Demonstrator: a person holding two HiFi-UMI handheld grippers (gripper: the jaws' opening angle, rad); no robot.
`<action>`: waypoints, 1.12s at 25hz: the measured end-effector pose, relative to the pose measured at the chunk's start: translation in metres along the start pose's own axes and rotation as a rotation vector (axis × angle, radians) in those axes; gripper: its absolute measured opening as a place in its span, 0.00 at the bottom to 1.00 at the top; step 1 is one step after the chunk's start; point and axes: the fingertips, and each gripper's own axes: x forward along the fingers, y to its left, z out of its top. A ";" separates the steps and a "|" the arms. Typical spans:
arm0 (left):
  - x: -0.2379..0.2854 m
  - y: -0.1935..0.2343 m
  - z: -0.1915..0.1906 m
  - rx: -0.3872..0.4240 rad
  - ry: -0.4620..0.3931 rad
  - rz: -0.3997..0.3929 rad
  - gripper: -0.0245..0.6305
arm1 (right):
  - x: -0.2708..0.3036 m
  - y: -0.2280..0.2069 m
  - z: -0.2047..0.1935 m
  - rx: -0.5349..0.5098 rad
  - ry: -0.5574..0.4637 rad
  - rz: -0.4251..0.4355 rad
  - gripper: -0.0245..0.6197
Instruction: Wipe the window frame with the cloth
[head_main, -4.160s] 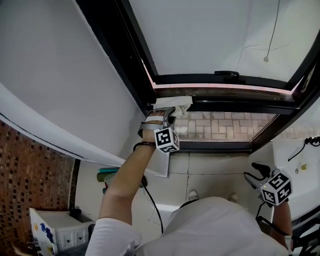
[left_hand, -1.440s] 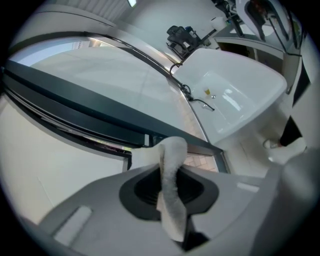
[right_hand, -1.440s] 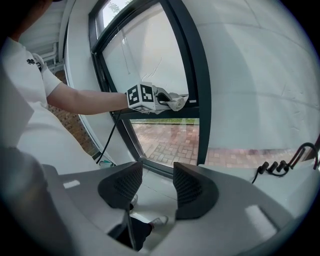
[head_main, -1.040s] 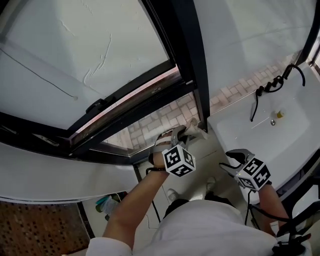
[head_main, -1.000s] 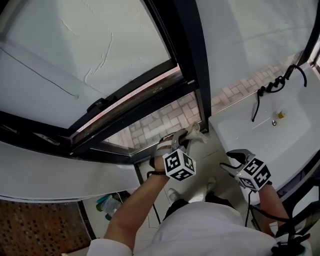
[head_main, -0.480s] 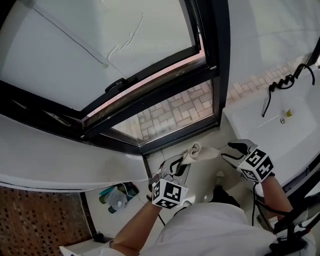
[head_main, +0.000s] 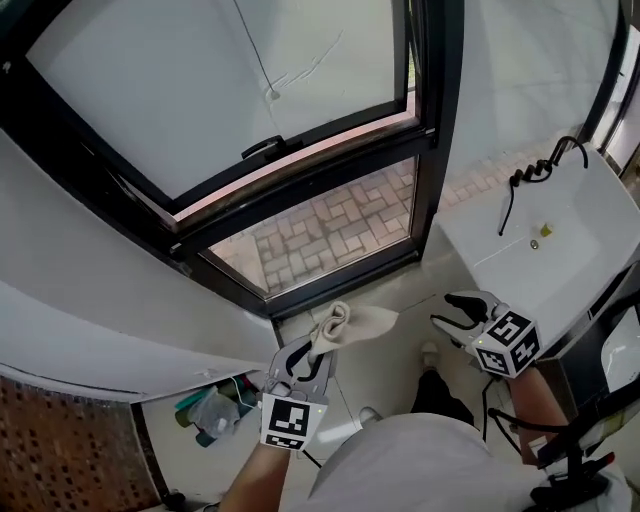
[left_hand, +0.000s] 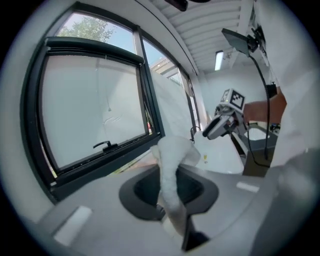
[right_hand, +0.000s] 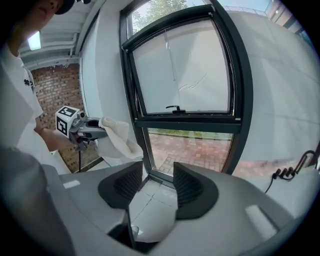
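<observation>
The black window frame (head_main: 430, 150) runs across the head view, with a frosted upper pane and a clear lower pane over brick paving. My left gripper (head_main: 310, 355) is shut on a white cloth (head_main: 355, 322), held below the frame and away from it. The cloth (left_hand: 172, 170) stands up between the left jaws in the left gripper view and also shows in the right gripper view as the cloth (right_hand: 117, 137). My right gripper (head_main: 455, 312) hangs open and empty to the right, its jaws apart (right_hand: 154, 186).
A white sink counter (head_main: 560, 230) with a coiled black hose (head_main: 535, 170) sits at the right. Bottles (head_main: 205, 410) stand on the floor at the lower left beside a brick wall (head_main: 60, 450). A window handle (head_main: 262, 148) sits on the upper sash.
My left gripper has pulled the cloth down off the frame's lower right corner and towards the body. The head view has swung. The right gripper has stayed open near the sink.
</observation>
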 end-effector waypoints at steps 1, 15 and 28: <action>-0.013 0.002 -0.008 -0.006 0.001 0.004 0.16 | -0.004 0.012 -0.004 0.008 0.001 -0.007 0.34; -0.087 0.002 -0.030 -0.102 -0.038 0.113 0.16 | -0.049 0.067 0.028 -0.119 -0.090 -0.016 0.34; -0.052 -0.090 0.066 -0.083 -0.086 0.096 0.16 | -0.142 0.026 0.008 -0.097 -0.178 0.032 0.34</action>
